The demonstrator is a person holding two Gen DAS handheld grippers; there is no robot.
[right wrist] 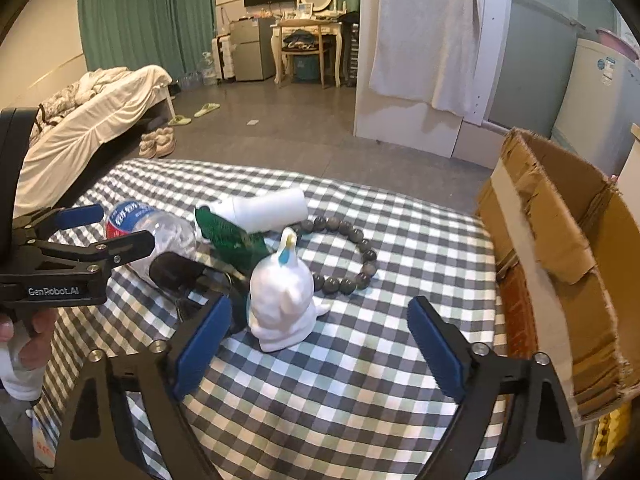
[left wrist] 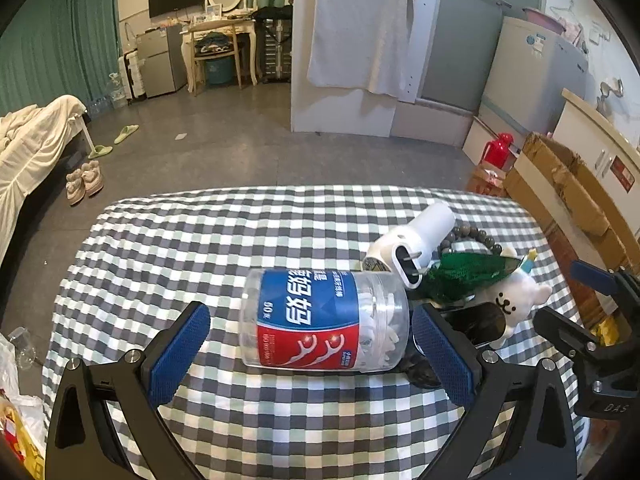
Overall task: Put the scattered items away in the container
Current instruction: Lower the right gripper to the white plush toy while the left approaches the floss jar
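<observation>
The bench (right wrist: pixel 360 360) carries a grey, green and white checked cloth, and the scattered items lie clustered toward its far half. A torn cardboard box (right wrist: pixel 560 240) stands open just beside the bench's right edge; a bed (right wrist: pixel 100 120) with rumpled white bedding lies beyond the left side. The largest item is a clear floss-pick jar (left wrist: pixel 324 320) with a blue and red label, lying on its side between the two fingers of the left claw (left wrist: pixel 312 354), whose pads stand spread on either side without pressing it. Behind the jar lies a white plug adapter (left wrist: pixel 416 240), prongs facing the left wrist camera, resting against a green mesh piece (left wrist: pixel 468 276). A white plush bear (right wrist: pixel 284 304) stands upright near the centre of the bench, its back to the right wrist camera. It sits just ahead of the right claw (right wrist: pixel 320 344), whose jaws are spread wide with nothing gripped. A dark cylindrical object (right wrist: pixel 176 272) lies between the jar and the bear; its identity cannot be told. A dark bead bracelet (right wrist: pixel 352 256) lies flat in a ring behind the bear, one side touching the adapter.
</observation>
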